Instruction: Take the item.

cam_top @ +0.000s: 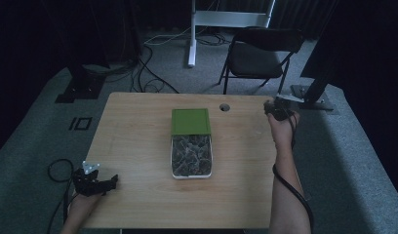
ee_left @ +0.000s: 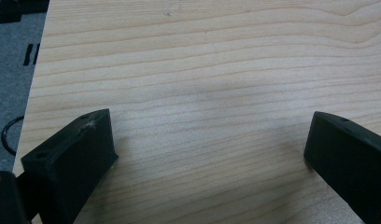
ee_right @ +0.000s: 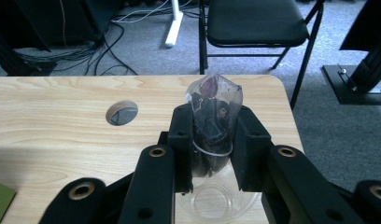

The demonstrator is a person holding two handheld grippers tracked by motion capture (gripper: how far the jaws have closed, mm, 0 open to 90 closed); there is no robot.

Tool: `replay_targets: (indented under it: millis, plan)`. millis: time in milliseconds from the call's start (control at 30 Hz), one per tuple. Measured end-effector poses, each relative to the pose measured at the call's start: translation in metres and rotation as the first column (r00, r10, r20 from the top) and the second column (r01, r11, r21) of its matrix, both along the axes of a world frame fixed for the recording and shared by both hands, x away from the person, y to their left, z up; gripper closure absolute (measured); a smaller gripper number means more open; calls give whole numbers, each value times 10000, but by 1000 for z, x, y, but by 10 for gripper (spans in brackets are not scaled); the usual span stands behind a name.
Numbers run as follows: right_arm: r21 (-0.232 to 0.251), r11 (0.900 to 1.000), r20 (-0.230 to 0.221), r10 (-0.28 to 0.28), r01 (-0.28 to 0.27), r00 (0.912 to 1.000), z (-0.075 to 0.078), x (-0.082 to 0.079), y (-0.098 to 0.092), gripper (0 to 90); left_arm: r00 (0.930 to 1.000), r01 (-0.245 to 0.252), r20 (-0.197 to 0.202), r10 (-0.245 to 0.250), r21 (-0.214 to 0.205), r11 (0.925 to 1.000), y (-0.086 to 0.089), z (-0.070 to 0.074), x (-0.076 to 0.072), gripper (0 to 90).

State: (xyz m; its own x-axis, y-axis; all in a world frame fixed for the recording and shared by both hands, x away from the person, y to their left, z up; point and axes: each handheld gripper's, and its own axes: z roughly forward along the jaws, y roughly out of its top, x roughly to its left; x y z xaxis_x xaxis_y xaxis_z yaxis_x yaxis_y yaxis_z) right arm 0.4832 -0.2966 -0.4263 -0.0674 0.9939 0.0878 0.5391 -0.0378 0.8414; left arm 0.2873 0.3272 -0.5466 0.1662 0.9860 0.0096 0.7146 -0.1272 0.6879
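A pale wooden worktop (cam_top: 138,146) carries a white tray (cam_top: 191,174) of dark, leafy pieces at its centre, its green lid (cam_top: 190,121) slid to the far end, apparently so the contents can be reached. At the far right corner, beyond a round cable hole (ee_right: 122,112), the right claw (ee_right: 213,147) is clamped tight on a small clear packet (ee_right: 214,116) with dark contents, held upright above a clear cup (ee_right: 216,200) on the worktop; the packet looks taken from the tray and brought here for dropping into the cup. At the near left edge the left claw (ee_left: 207,149) hangs low over bare wood, jaws wide apart and empty, seemingly parked out of the way.
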Motion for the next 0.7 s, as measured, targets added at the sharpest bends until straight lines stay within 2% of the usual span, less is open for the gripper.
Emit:
replay_targets:
  millis: [100,233,333,533,700]
  plan:
    - [191,9998,-100,64,-62,9999,1,0,0,682,10000,-2,2,2,-2,10000,0,0,0,23]
    - [125,9999,-87,69,-68,9999,1,0,0,613,10000,-5,5,5,-1,10000,0,0,0,23]
    - [307,9995,-129,74,-70,9999,2,-2,-2,593,10000,-3,1,3,-3,10000,0,0,0,23]
    - [137,9994,-88,321,-319,9994,5,-6,-4,553,10000,-2,2,2,-2,10000,0,0,0,23]
    - [219,9985,-13,503,-502,9987,6,-10,-3,534,10000,-2,0,2,-2,10000,0,0,0,23]
